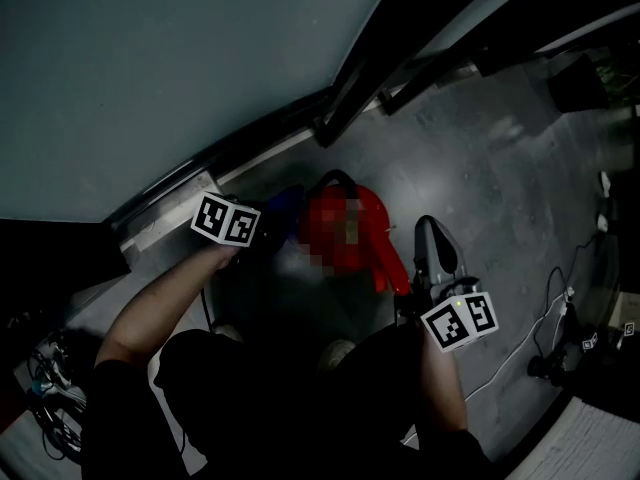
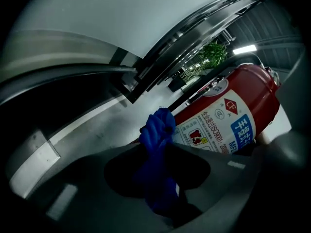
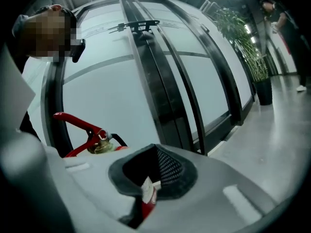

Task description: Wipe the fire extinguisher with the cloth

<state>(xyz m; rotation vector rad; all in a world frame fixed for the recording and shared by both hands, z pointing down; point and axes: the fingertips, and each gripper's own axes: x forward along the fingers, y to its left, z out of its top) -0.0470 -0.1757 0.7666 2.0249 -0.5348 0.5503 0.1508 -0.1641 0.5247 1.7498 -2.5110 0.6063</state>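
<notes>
A red fire extinguisher point(image 1: 372, 220) stands tilted on the grey floor by the glass wall; its white and blue label point(image 2: 228, 123) fills the right of the left gripper view. My left gripper point(image 1: 264, 224) is shut on a bunched blue cloth point(image 2: 156, 130), which presses against the cylinder's side point(image 2: 252, 89). My right gripper point(image 1: 432, 236) is just right of the red lever point(image 1: 386, 264). Beyond its left jaw show the red lever point(image 3: 77, 123) and the brass valve point(image 3: 99, 147). Its jaws stand together on a small red and white tag point(image 3: 148, 194); what the tag hangs from is hidden.
A glass wall with dark door frames point(image 3: 155, 81) rises behind the extinguisher, above a metal sill point(image 1: 165, 218). White cables point(image 1: 545, 318) trail at the right and a cable bundle point(image 1: 45, 398) lies at the lower left. Potted plants point(image 3: 243, 38) line the corridor.
</notes>
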